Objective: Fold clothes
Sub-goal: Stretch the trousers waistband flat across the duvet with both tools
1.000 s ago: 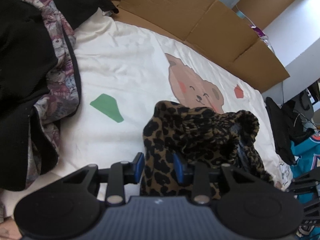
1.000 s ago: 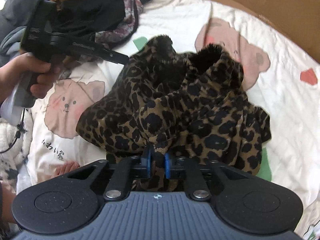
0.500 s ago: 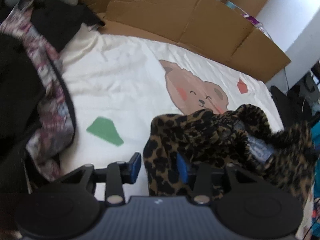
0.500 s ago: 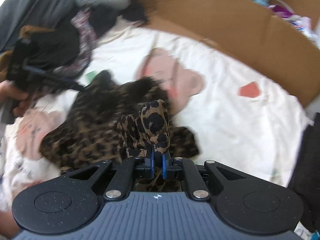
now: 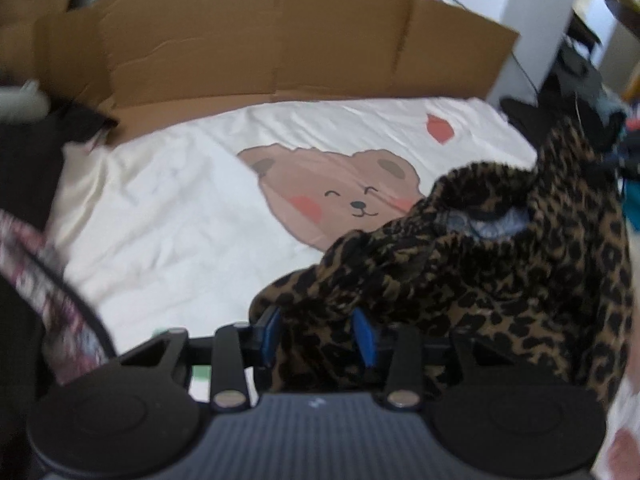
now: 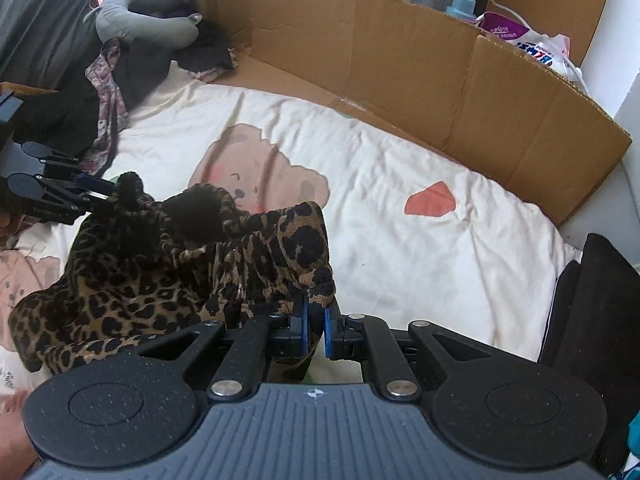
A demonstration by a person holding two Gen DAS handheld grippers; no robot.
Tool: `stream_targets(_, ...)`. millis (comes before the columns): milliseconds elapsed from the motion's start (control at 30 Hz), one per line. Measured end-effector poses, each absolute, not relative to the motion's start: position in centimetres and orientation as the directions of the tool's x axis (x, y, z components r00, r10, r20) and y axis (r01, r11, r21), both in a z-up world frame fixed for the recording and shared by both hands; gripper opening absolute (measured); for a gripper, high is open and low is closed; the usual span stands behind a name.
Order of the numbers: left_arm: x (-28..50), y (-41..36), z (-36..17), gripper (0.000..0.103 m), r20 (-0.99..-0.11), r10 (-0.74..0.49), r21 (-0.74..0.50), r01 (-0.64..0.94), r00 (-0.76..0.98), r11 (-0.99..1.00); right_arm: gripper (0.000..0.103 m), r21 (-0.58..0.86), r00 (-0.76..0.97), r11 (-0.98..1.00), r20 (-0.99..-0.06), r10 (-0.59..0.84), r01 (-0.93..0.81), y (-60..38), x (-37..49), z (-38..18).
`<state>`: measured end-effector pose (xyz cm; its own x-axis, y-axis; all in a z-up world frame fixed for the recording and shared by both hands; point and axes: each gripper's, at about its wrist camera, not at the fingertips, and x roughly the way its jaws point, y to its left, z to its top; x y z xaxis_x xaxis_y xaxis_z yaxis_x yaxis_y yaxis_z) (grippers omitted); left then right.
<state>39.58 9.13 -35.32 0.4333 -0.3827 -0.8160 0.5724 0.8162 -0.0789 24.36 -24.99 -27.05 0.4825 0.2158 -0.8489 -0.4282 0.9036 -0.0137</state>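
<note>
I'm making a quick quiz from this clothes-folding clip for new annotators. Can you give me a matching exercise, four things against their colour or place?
Things:
1. leopard-print garment
2. cardboard sheet
3. neck pillow
4. bear print

Descriptions:
A. grey, at the far left corner of the bed
B. brown, standing along the far edge of the bed
C. pinched by both grippers
D. printed on the cream bedcover, smiling with pink cheeks

Pairs: 1-C, 2-B, 3-A, 4-D

The right gripper and the left gripper each have fabric between their jaws.
</note>
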Motion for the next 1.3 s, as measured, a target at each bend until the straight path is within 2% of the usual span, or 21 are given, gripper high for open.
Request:
stream_targets(233,41.7,7.8,-36.7,0.042,-0.819,-0.374,-0.043,0.603,0.436,0.797,0.006,-0.079,0.511,0.892,-0.84,0.18,-0.444,-25.4,26.2,-28.1)
stream_targets(533,43.2,6.8,-39.9,0.042,-0.841,-0.356,-0.018,0.637,0.407,0.771,0.006,-0.093,0.489,0.889,-0.858,0.157,-0.449,-25.9,28.0,-31.1)
stream_targets(833,42.4,7.5,-40.6,0.042,-0.85,-0.362,-0.002,0.687,0.381,0.727,0.006,-0.085,0.464,0.886,-0.872,0.155,-0.456,-26.1,28.9,-33.6)
stream_targets(933,42.7,7.5,-40.5,0.028,-0.864,-0.346,-0.008,0.676,0.367,0.737,0.006,-0.09,0.46,0.882,-0.875,0.151,-0.462,-26.0,29.0,-34.2)
stream_targets(1000,42.5,7.4,-40.3,0.006,-0.868,-0.339,-0.002,0.68,0.363,0.733,0.006,-0.087,0.463,0.885,-0.873,0.153,-0.458,-26.2,29.1,-34.1)
stream_targets(1133,42.3,8.2,-39.0,0.003,-0.851,-0.351,-0.007,0.66,0.391,0.751,0.006,-0.092,0.487,0.889,-0.859,0.157,-0.449,-26.4,29.2,-33.4)
stream_targets(1300,42.5,11.1,-36.4,0.001,-0.794,-0.416,-0.081,0.6,0.444,0.796,0.006,-0.102,0.518,0.892,-0.84,0.159,-0.44,-26.5,29.5,-32.5)
